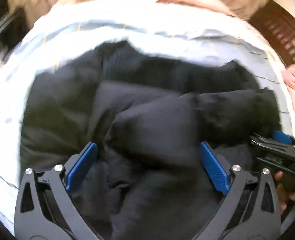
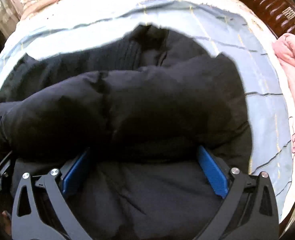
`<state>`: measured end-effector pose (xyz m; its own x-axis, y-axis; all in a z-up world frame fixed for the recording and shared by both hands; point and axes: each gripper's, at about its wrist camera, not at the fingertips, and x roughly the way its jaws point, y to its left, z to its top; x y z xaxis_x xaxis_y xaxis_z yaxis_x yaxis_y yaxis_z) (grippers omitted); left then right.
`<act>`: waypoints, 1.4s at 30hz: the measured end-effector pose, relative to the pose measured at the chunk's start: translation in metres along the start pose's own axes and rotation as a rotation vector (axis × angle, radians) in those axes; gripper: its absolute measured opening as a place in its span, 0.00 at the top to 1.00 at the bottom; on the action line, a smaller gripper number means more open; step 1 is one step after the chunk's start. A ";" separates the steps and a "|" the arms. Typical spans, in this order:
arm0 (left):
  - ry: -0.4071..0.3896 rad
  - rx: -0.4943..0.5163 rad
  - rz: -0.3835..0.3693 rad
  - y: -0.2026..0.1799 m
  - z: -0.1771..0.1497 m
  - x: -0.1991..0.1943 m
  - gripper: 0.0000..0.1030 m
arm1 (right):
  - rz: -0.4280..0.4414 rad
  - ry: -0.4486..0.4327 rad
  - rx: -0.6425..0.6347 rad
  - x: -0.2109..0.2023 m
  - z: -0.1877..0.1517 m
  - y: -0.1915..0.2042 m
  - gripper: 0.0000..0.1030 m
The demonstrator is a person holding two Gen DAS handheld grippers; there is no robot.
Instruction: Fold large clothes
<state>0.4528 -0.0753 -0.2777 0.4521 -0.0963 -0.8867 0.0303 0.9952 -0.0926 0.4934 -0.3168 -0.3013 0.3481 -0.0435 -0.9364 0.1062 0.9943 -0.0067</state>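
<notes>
A large black puffer jacket (image 1: 139,108) lies bunched on a light blue bedsheet (image 1: 127,34); it also fills the right wrist view (image 2: 147,104). My left gripper (image 1: 147,150) is open, its blue pads (image 1: 81,166) wide apart just above a padded fold of the jacket. My right gripper (image 2: 145,156) is open over the jacket, a thick sleeve fold lying across and covering its fingertips (image 2: 213,172). The right gripper also shows at the right edge of the left wrist view (image 1: 279,146).
The blue sheet (image 2: 267,104) lies over a white and pink quilt (image 2: 293,76) on a bed. A dark wooden headboard (image 2: 271,6) stands at the far right. Dark furniture (image 1: 5,26) stands at the far left.
</notes>
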 end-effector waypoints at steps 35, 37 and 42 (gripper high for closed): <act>-0.220 0.383 -0.137 -0.037 -0.046 -0.095 0.02 | -0.144 -0.170 0.414 -0.104 -0.224 -0.039 0.01; -0.178 0.435 -0.162 -0.040 -0.057 -0.087 0.02 | -0.193 -0.182 0.495 -0.112 -0.240 -0.034 0.01; -0.194 0.626 -0.105 -0.042 -0.067 -0.044 0.02 | -0.023 -0.240 0.921 -0.126 -0.311 -0.028 0.01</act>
<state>0.3721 -0.1135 -0.2655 0.5691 -0.2468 -0.7844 0.5686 0.8072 0.1585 0.1571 -0.3092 -0.2926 0.5083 -0.1827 -0.8416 0.7717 0.5305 0.3509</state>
